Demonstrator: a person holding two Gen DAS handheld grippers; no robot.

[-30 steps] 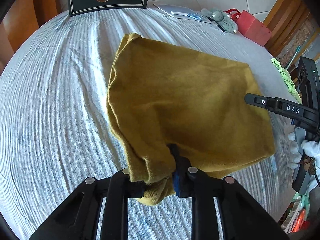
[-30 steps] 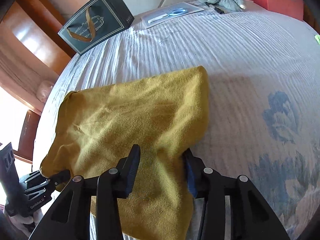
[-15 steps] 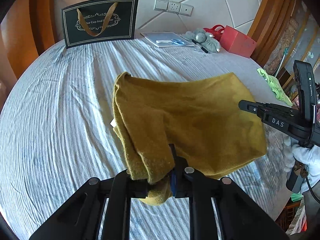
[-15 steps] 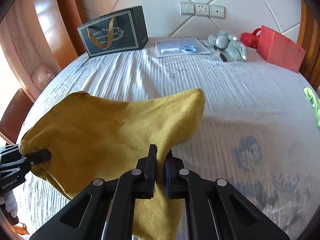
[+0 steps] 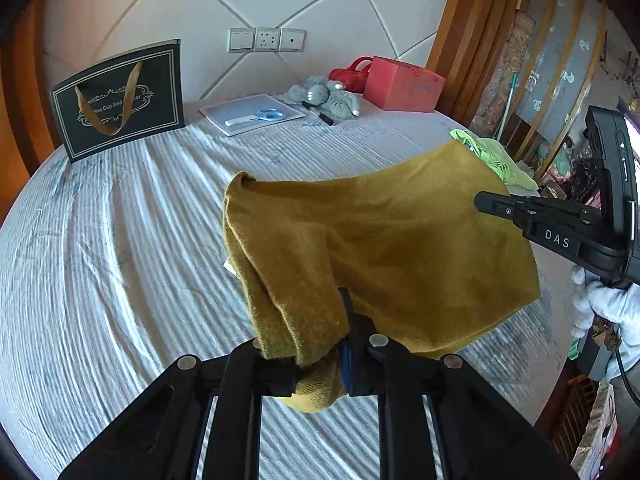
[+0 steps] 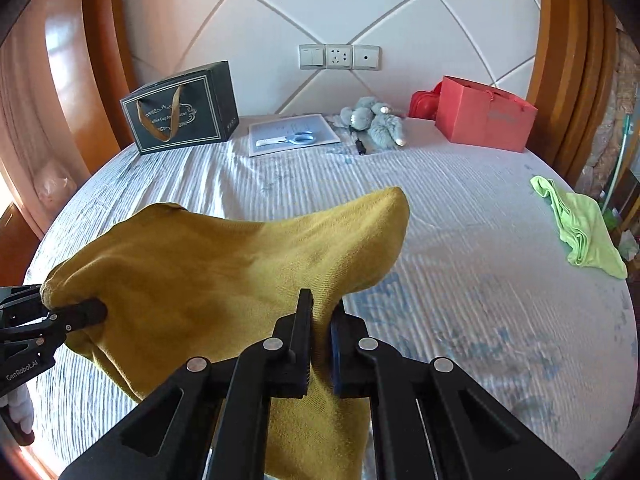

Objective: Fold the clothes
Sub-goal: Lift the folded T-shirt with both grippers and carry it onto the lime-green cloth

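Mustard cloth (image 6: 208,276) held above striped bedsheet (image 6: 460,208), near middle, stretched between both tools. Left gripper (image 5: 316,344) pinched shut on bunched near-left corner. Right gripper (image 6: 320,332) clamped on near-right edge, fabric hanging below fingers. Far left: black gift bag (image 6: 180,112) upright against headboard. Far middle: white board with blue scissors (image 6: 292,138); grey plush toy (image 6: 372,122) just beside. Far right: red bag (image 6: 484,120). Right edge: green garment (image 6: 580,232), well apart from cloth.
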